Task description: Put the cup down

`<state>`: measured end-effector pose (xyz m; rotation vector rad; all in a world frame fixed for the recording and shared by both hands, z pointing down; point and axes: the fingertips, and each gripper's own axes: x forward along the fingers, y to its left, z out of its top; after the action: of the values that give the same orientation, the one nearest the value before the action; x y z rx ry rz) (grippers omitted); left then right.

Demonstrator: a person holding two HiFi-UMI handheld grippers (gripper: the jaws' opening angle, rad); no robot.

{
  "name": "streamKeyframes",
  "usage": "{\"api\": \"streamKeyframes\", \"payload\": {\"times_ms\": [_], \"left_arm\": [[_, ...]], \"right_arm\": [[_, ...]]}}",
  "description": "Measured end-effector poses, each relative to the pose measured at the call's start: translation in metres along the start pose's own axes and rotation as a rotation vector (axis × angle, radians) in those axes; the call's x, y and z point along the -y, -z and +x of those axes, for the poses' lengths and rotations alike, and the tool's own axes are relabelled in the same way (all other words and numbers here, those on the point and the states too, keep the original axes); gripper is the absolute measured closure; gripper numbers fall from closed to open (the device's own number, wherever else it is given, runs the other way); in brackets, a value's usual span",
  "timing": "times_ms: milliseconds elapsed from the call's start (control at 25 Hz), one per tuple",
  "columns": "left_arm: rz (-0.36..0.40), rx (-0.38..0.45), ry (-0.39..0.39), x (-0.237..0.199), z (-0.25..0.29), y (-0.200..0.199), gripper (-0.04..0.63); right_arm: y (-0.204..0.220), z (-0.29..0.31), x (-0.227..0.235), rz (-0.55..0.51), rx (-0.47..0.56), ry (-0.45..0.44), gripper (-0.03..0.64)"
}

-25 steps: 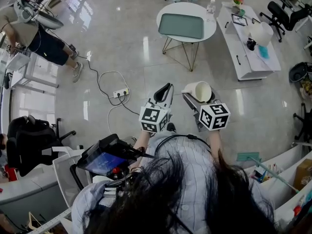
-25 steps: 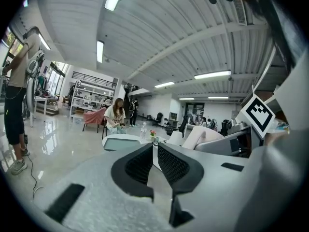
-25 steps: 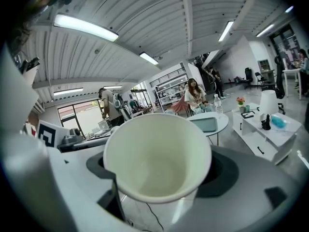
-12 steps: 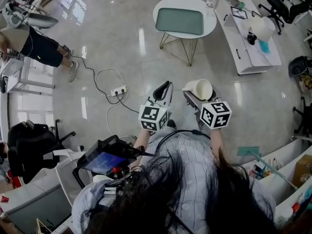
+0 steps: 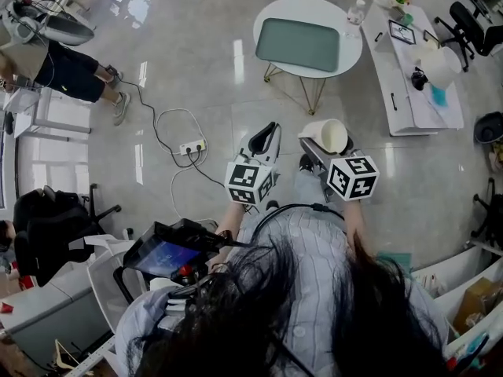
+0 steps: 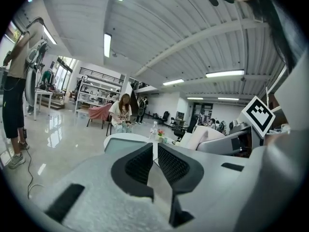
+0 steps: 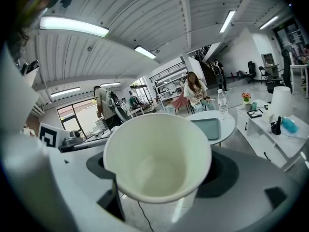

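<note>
Two grippers are held out above a glossy, pale tiled floor [image 5: 196,69]. Ahead of me stands a round white table [image 5: 350,49] on thin metal legs, carrying a flat, rounded-corner rectangular tray [image 5: 306,44] of grey-green colour. My left gripper [image 5: 263,138] has its dark, finely ribbed pads [image 6: 140,166] drawn together to a thin slit, with nothing between them. My right gripper [image 5: 317,154] has its jaws spread wide and pressed against the side walls of a white paper cup [image 7: 157,156]. This smooth tapered cone is tipped so its round mouth faces the right gripper view. The cup hangs above the floor, well short of the table, touching only my jaws.
</note>
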<state>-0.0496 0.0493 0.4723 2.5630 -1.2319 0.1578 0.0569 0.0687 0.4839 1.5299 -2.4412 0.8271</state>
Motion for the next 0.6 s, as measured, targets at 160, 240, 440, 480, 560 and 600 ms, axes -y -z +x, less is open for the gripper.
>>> {"api": "streamKeyframes", "payload": {"times_ms": [160,240,440,480,560,600], "left_arm": [[-0.014,0.010,-0.042,-0.011,0.036,-0.013,0.551],[-0.018,0.008,-0.058,-0.015,0.052,-0.017,0.551],[-0.027,0.001,-0.104,-0.026,0.088,-0.024,0.552],[-0.029,0.001,-0.113,-0.028,0.094,-0.025,0.551],[-0.031,0.003,-0.131,-0.032,0.107,-0.029,0.551],[-0.030,0.005,-0.140,-0.034,0.113,-0.031,0.551]], "right_arm": [[-0.023,0.028,0.026,-0.017,-0.023,-0.039,0.183],[-0.032,0.040,0.039,-0.028,-0.037,-0.055,0.184],[-0.051,0.067,0.067,-0.045,-0.065,-0.091,0.183],[-0.054,0.072,0.072,-0.052,-0.071,-0.097,0.183],[-0.061,0.080,0.082,-0.066,-0.081,-0.110,0.184],[-0.064,0.084,0.087,-0.070,-0.084,-0.116,0.183]]}}
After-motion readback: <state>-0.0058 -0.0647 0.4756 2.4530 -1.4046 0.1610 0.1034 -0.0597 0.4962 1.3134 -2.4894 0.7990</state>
